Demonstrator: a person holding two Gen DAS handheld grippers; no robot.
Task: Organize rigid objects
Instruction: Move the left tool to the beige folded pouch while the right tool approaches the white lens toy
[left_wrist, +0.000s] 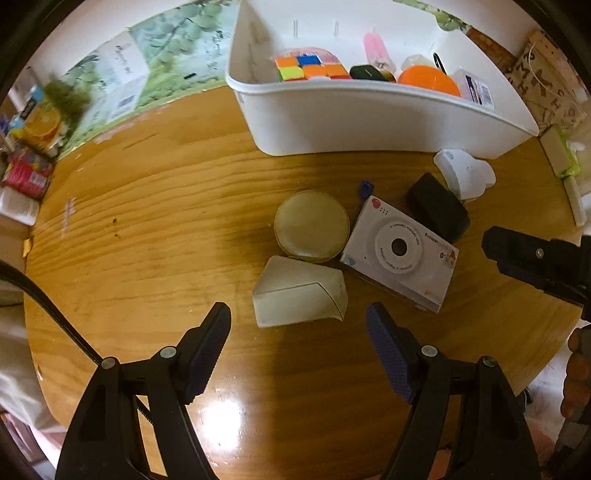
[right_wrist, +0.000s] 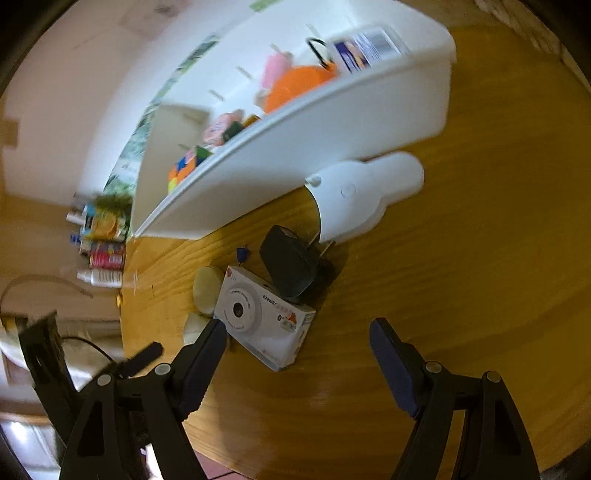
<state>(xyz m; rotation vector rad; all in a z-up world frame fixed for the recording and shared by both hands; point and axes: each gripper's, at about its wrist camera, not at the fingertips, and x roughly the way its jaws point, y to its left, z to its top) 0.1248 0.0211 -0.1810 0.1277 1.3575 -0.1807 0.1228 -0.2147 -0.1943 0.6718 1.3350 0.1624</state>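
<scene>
Both grippers hovering open over loose items on the wood table (left_wrist: 147, 229), nothing held.

L gripper (left_wrist: 298, 321) is pointing at the cream wedge box (left_wrist: 299, 295), just ahead btwn its jaws, long axis crosswise. R gripper (right_wrist: 297, 336) is nearer the glossy cardboard camera box (right_wrist: 264, 317). White plastic bin (left_wrist: 369, 122) is sitting beyond, w/ a round tin (left_wrist: 312, 225) btwn.

- The right gripper (right_wrist: 297, 343) is open over the wooden table (right_wrist: 461, 295).
- A white camera box (right_wrist: 264, 315) lies just ahead.
- A white bin (right_wrist: 295, 147) holds toys.
</scene>
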